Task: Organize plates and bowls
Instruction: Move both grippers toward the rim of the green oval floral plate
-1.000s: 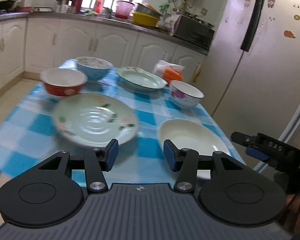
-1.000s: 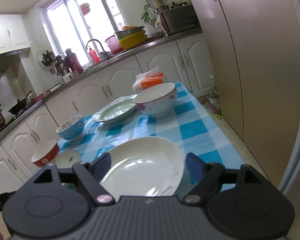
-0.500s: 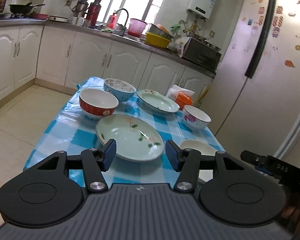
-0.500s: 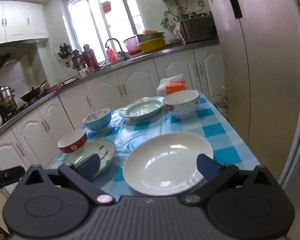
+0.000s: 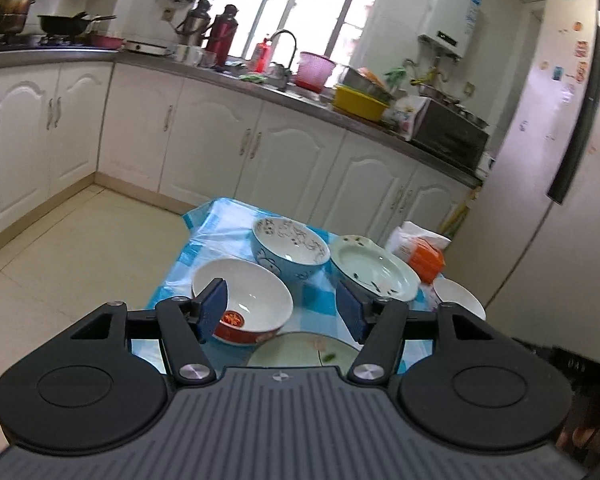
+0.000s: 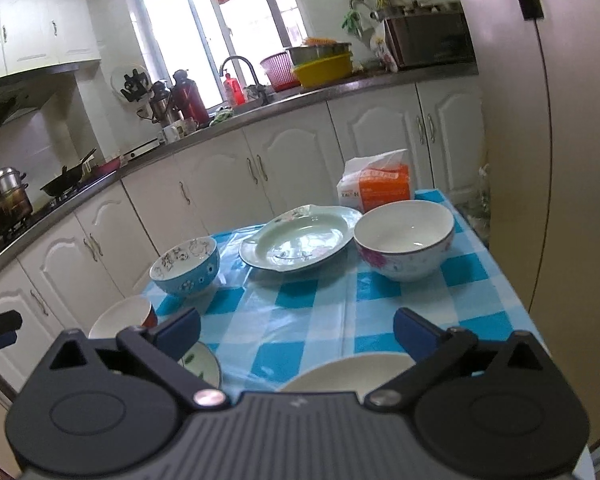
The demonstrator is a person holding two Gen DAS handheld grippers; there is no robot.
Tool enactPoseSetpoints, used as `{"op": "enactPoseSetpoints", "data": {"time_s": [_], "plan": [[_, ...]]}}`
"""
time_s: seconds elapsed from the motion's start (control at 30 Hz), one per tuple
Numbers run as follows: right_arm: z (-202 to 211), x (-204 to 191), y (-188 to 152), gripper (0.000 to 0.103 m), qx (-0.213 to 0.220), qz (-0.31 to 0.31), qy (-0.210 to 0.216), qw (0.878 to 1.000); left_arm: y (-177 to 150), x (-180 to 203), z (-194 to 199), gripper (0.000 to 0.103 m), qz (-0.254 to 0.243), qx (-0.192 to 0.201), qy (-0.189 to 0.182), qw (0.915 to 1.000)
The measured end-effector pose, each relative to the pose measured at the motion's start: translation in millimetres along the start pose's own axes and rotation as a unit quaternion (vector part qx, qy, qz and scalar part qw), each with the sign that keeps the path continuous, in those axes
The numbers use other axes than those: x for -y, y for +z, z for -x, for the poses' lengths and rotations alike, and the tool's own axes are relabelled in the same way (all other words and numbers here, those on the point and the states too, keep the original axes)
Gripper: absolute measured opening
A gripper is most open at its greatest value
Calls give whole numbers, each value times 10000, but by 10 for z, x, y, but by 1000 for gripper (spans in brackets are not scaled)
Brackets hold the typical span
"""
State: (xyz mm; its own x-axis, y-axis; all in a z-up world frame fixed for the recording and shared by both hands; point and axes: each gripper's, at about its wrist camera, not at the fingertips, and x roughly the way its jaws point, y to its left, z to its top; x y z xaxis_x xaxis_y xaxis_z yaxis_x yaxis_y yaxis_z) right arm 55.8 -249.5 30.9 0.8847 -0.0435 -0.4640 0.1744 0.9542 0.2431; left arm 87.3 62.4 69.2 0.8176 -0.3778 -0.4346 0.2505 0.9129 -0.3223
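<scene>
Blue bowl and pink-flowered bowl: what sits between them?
The pale green plate lies between the blue bowl and the pink-flowered bowl, shown clearly in the right wrist view.

Left wrist view: above the near end of the tabletop (image 5: 204, 224), angled down, facing the window wall. Right wrist view: same end, further right beside the fridge, closer in. Both share the blue bowl (image 5: 288, 250) (image 6: 186, 266), the green plate (image 5: 374, 270) (image 6: 300, 240) and probably the red bowl (image 5: 244, 306) (image 6: 130, 314).
</scene>
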Motion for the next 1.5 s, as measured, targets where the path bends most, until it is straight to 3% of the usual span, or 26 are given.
{"op": "enactPoseSetpoints", "data": {"time_s": [0.13,0.4,0.47,0.57,0.77,0.97,1.1,1.2,1.33,1.5], "plan": [[-45,41,76,102,-209,-50,-26,9998,70,81,-41,77,16,-23,45,10000],[110,262,-107,102,-87,-183,-19,9998,-398,139,-42,78,-164,35,81,9998],[185,372,-206,102,7,-265,19,9996,-486,185,-32,78,-145,-129,197,9996],[298,507,-294,102,-106,-485,-71,9987,-543,323,-39,77,-258,-470,91,9985],[510,723,-242,102,-344,-786,-24,9963,-329,754,-76,79,-683,-374,-5,9970],[476,712,163,102,-200,-768,367,9962,8,1054,-389,82,-905,-375,-197,9950],[257,649,535,102,-20,-636,562,9964,117,1134,-845,85,-875,-641,-426,9932],[-38,651,777,99,-18,-588,648,9962,136,1150,-1257,85,-769,-925,-383,9920],[-606,696,1088,92,-308,-552,764,9951,168,1082,-1810,80,-406,-1266,-208,9909],[-1321,845,1315,83,-774,-664,798,9916,105,1100,-2248,79,-455,-1314,167,9902]]}}
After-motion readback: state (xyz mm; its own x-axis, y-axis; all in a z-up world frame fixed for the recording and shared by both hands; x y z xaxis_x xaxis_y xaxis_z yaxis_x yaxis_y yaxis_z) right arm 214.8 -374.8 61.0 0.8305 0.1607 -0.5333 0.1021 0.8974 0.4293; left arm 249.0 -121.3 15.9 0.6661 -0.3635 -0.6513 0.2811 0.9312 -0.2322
